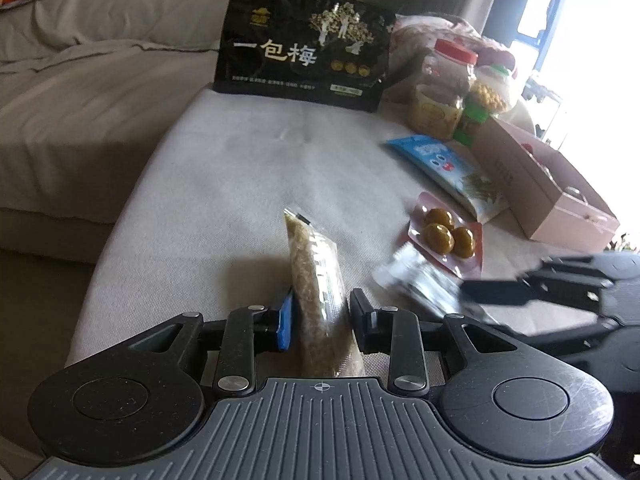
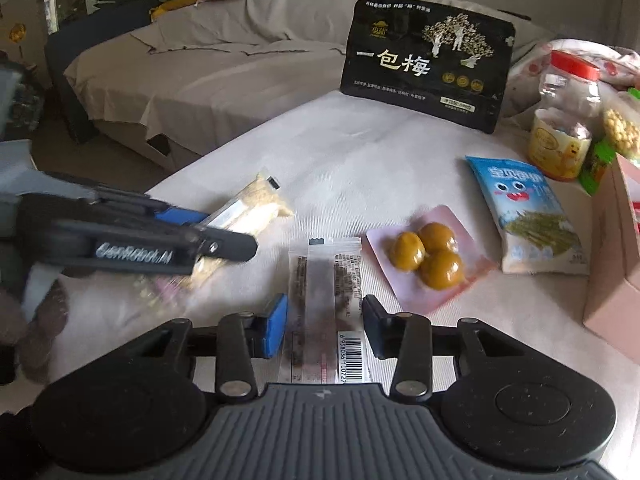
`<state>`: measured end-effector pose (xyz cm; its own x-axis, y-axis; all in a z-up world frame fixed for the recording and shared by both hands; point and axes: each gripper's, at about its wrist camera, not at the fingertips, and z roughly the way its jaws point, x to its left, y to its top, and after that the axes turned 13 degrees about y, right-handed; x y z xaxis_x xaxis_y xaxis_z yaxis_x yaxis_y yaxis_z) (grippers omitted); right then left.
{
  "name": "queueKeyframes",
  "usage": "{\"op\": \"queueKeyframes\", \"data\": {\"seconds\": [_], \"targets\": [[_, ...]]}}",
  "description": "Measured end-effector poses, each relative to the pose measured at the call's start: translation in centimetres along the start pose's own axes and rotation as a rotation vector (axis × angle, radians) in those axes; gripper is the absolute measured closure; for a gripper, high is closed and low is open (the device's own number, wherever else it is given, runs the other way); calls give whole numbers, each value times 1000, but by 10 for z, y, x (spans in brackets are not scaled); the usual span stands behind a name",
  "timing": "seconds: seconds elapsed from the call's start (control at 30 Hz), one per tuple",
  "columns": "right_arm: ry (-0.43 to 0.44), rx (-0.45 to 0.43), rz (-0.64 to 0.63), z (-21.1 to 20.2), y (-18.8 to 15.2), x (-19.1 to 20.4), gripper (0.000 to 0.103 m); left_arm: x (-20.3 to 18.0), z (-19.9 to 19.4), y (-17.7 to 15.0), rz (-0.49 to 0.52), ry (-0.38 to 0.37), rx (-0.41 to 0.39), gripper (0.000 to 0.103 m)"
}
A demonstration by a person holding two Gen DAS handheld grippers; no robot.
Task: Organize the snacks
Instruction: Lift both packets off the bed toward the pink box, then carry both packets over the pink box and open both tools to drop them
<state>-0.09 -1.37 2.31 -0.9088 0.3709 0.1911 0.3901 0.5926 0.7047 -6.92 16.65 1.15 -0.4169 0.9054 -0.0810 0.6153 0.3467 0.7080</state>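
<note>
My left gripper (image 1: 322, 320) is shut on a narrow packet of tan granules (image 1: 316, 264), which stands upright between its blue pad and black finger. The right wrist view shows that same packet (image 2: 260, 200) pinched in the left gripper (image 2: 224, 240) just above the white cushion (image 2: 360, 152). A flat clear packet with a dark snack and a barcode (image 2: 324, 280) is clamped in my right gripper (image 2: 325, 328), which is shut on it. From the left wrist view this clear packet (image 1: 416, 280) looks blurred, sticking out of the right gripper (image 1: 476, 296).
A pink pack of green plums (image 2: 428, 256) and a blue snack bag (image 2: 524, 220) lie to the right. A big black bag (image 2: 424, 68) stands at the back. Jars (image 2: 564, 120) and a pink box (image 2: 616, 272) crowd the right edge. A grey sofa (image 2: 200, 60) lies beyond.
</note>
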Motion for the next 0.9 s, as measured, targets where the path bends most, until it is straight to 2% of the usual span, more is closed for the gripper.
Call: {"op": "queueKeyframes", "data": {"seconds": [0.17,0.27,0.4,0.57,0.7,0.8,0.9], "targets": [[-34,-70,-4,-47,-16,0,62,-1,-5,-4,-35,-7,3,70],[-85,-127,22,-83,-28,-8,62,-15,-15,-9,-10,-72,27,72],[-174,-178,75,-125,-50,-24,62,-59,-36,-22,125,-137,11,72],[-276,-244,87,-179,-73,-36,62,-115,-69,-21,275,-290,-32,72],[-368,-362,69,-230,-70,-49,62,-151,-92,20,285,-405,-105,72],[-425,-443,88,-258,-55,-68,62,-177,-96,74,242,-435,-203,72],[-479,-493,111,-272,-41,-89,62,-208,-75,127,184,-433,-235,72]]}}
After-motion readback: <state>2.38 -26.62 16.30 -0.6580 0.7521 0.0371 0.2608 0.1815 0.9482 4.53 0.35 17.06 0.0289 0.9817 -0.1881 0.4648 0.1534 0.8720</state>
